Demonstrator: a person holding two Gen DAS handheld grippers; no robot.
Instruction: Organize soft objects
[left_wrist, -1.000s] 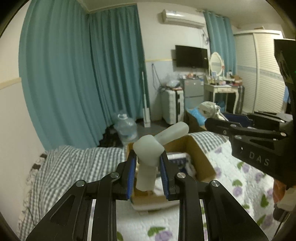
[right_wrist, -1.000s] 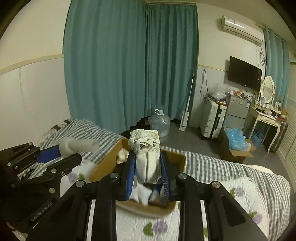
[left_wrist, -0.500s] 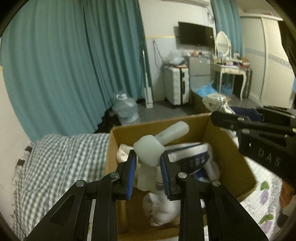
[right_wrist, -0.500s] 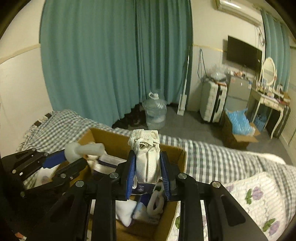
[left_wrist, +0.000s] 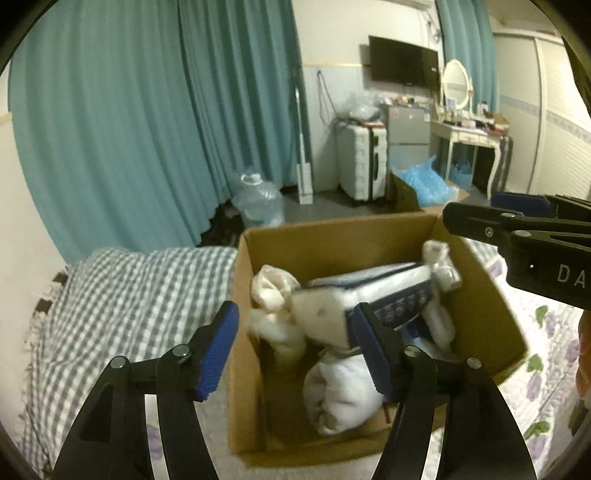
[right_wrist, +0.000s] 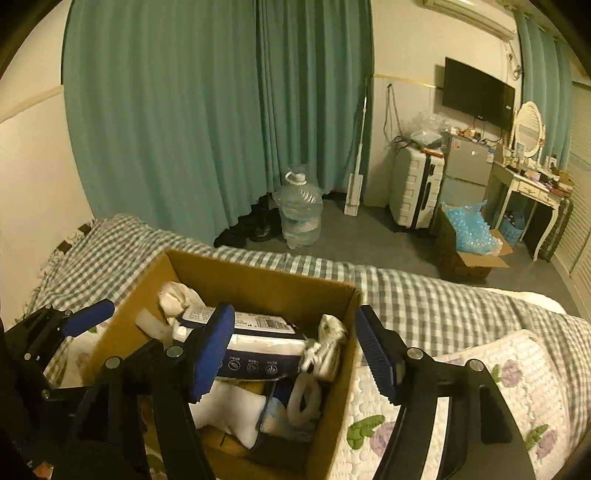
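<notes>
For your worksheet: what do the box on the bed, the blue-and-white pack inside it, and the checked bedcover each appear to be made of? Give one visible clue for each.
Box: brown corrugated cardboard, matte, going by its raw cut rim and folded corners.
Blue-and-white pack: probably thin plastic film around something soft; it looks glossy and carries a printed barcode.
Checked bedcover: woven fabric, likely cotton, matte, draping in soft folds.

- Left wrist cam: sits just above the near-left corner of the cardboard box (left_wrist: 332, 236), looks fwd and down into it, close in; teal curtain (left_wrist: 129, 110) beyond the box.
- Right wrist cam: above the box's (right_wrist: 258, 284) near-right side, same downward tilt, equally close.
- Shared: box interior w/ its soft items, checked bedspread (right_wrist: 424, 295) around the box, curtain, far room wall.
</notes>
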